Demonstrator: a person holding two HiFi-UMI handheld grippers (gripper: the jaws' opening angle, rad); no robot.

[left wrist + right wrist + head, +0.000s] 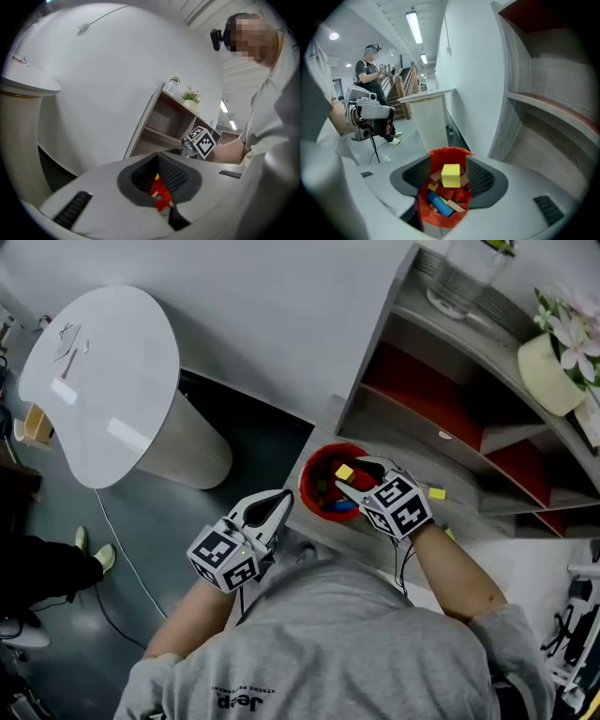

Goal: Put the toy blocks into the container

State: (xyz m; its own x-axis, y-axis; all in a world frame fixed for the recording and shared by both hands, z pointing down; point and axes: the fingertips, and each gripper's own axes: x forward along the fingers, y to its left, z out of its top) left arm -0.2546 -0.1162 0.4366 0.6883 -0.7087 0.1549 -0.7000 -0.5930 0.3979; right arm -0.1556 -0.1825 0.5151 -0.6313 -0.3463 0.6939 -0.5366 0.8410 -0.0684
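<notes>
Head view puts my right tool (pixel 354 476) over the round red plastic container (pixel 309 463), which stands on the bottom ledge of the grey shelf unit (pixel 412 432). Right gripper view shows that tool released, its jaws spread wide. A yellow toy cube (pixel 450 176) sits between them just above the container's mouth, and neither pad visibly presses on it. Below the cube, inside the container, I see a blue cylinder block (pixel 439 206) among wooden and red pieces. Another small yellow block (pixel 436 493) lies on the ledge just beside the right tool's marker cube. My left tool (pixel 281 499) hangs off the ledge's edge, near the container, its jaws narrowly apart and empty.
</notes>
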